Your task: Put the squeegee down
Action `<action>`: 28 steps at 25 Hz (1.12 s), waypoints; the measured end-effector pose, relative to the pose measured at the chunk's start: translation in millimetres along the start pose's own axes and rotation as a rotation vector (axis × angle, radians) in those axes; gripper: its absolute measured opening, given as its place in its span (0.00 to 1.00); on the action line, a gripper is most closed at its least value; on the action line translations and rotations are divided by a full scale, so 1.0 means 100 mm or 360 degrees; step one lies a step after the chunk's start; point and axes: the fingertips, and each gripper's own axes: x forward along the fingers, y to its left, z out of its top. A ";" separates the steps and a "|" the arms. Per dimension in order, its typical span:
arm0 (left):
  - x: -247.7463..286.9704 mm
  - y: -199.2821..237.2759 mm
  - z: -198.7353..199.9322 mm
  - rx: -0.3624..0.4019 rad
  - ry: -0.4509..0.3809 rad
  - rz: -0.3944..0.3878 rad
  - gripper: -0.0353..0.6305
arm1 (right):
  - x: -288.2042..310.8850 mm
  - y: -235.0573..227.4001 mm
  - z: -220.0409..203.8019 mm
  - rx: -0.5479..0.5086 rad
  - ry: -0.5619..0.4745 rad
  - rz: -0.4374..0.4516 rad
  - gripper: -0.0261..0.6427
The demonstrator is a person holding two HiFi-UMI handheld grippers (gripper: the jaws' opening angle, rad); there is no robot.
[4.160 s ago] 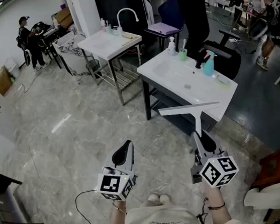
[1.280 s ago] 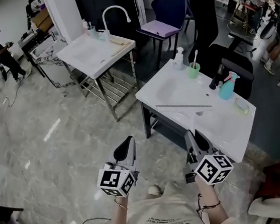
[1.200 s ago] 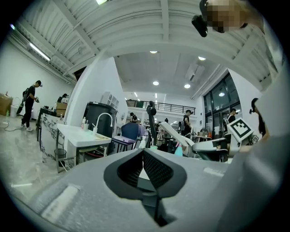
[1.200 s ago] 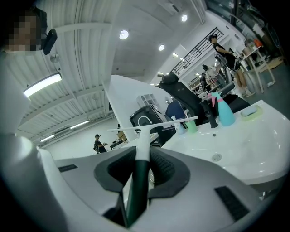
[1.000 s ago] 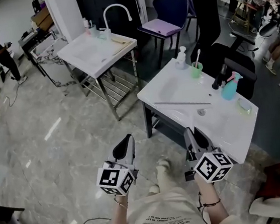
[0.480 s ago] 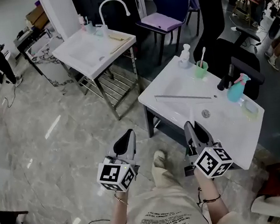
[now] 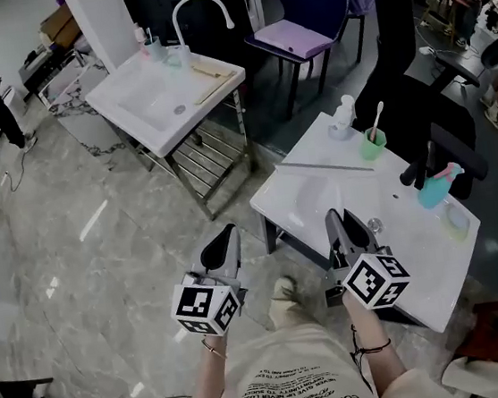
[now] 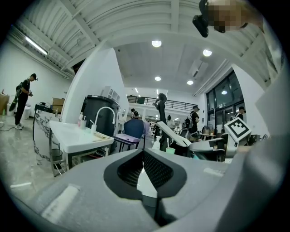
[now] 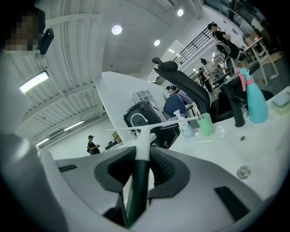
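The squeegee (image 7: 322, 167) is not yet down: the right tool (image 7: 343, 227) is gripping its dark handle and holding the blade out over the white sink surface (image 7: 418, 258), toward the green cup (image 7: 371, 144). The left tool (image 7: 222, 246) is hanging closed and empty, off that surface's left edge. By my judgement, lowering and releasing are remaining. No brand is showing, and the shirt print is proving too blurred to read.

Bright ceiling lights, fisheye edges, blurred near jaws
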 end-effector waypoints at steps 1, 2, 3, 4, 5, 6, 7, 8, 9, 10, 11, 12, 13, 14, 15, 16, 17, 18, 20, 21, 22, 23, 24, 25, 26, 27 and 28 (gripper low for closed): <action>0.08 0.04 0.00 -0.0004 0.0005 0.0004 0.09 | 0.09 -0.03 0.02 0.0002 0.0008 -0.0004 0.18; 0.16 0.08 0.00 -0.0008 0.0010 0.0008 0.09 | 0.18 -0.06 0.04 0.0005 0.0017 -0.0008 0.18; 0.23 0.13 0.01 -0.0013 0.0015 0.0013 0.09 | 0.27 -0.08 0.05 0.0008 0.0027 -0.0012 0.18; 0.30 0.17 0.02 -0.0017 0.0021 0.0016 0.09 | 0.35 -0.11 0.07 0.0012 0.0036 -0.0017 0.18; 0.37 0.20 0.03 -0.0022 0.0026 0.0018 0.09 | 0.43 -0.13 0.09 0.0016 0.0043 -0.0021 0.18; 0.44 0.23 0.04 -0.0026 0.0032 0.0018 0.09 | 0.50 -0.15 0.11 0.0020 0.0051 -0.0025 0.18; 0.51 0.26 0.04 -0.0030 0.0040 0.0016 0.09 | 0.57 -0.17 0.12 0.0024 0.0059 -0.0030 0.18; 0.58 0.27 0.03 -0.0033 0.0049 0.0013 0.09 | 0.64 -0.20 0.12 0.0028 0.0066 -0.0036 0.18; 0.65 0.29 0.02 -0.0036 0.0059 0.0008 0.09 | 0.70 -0.23 0.13 0.0034 0.0072 -0.0043 0.18; 0.72 0.30 0.01 -0.0038 0.0068 0.0002 0.09 | 0.77 -0.25 0.13 0.0040 0.0077 -0.0050 0.18; 0.79 0.32 0.00 -0.0038 0.0078 -0.0004 0.09 | 0.83 -0.28 0.13 0.0047 0.0083 -0.0058 0.18; 0.86 0.33 -0.01 -0.0037 0.0087 -0.0010 0.09 | 0.89 -0.31 0.13 0.0053 0.0089 -0.0065 0.18; 0.93 0.35 -0.02 -0.0036 0.0096 -0.0014 0.09 | 0.94 -0.34 0.13 0.0058 0.0095 -0.0072 0.18; 1.00 0.36 -0.04 -0.0036 0.0103 -0.0017 0.09 | 1.00 -0.38 0.13 0.0062 0.0100 -0.0081 0.18; 1.07 0.38 -0.05 -0.0037 0.0110 -0.0020 0.09 | 1.05 -0.42 0.13 0.0068 0.0105 -0.0091 0.18; 1.14 0.40 -0.06 -0.0036 0.0117 -0.0025 0.09 | 1.10 -0.47 0.12 0.0075 0.0110 -0.0102 0.18; 1.21 0.41 -0.07 -0.0036 0.0126 -0.0030 0.09 | 1.15 -0.51 0.12 0.0083 0.0116 -0.0113 0.18; 1.28 0.42 -0.08 -0.0035 0.0134 -0.0036 0.09 | 1.20 -0.54 0.11 0.0089 0.0123 -0.0125 0.18; 1.40 0.45 -0.09 -0.0034 0.0152 -0.0051 0.09 | 1.29 -0.58 0.09 0.0098 0.0137 -0.0147 0.18; 1.46 0.47 -0.10 -0.0036 0.0161 -0.0058 0.09 | 1.32 -0.59 0.07 0.0102 0.0145 -0.0155 0.18; 1.51 0.49 -0.11 -0.0038 0.0169 -0.0065 0.09 | 1.36 -0.60 0.06 0.0106 0.0154 -0.0164 0.18; 1.56 0.50 -0.11 -0.0042 0.0177 -0.0071 0.09 | 1.39 -0.61 0.04 0.0111 0.0163 -0.0174 0.18; 1.61 0.52 -0.12 -0.0046 0.0184 -0.0079 0.09 | 1.42 -0.63 0.02 0.0118 0.0171 -0.0186 0.18; 1.65 0.52 -0.13 -0.0050 0.0192 -0.0089 0.09 | 1.45 -0.65 0.00 0.0125 0.0178 -0.0200 0.18; 1.70 0.53 -0.15 -0.0051 0.0200 -0.0099 0.09 | 1.47 -0.67 -0.02 0.0131 0.0183 -0.0216 0.18; 1.74 0.53 -0.16 -0.0052 0.0210 -0.0110 0.09 | 1.49 -0.70 -0.03 0.0135 0.0188 -0.0232 0.18; 1.78 0.53 -0.18 -0.0052 0.0222 -0.0122 0.09 | 1.51 -0.72 -0.05 0.0138 0.0193 -0.0248 0.18</action>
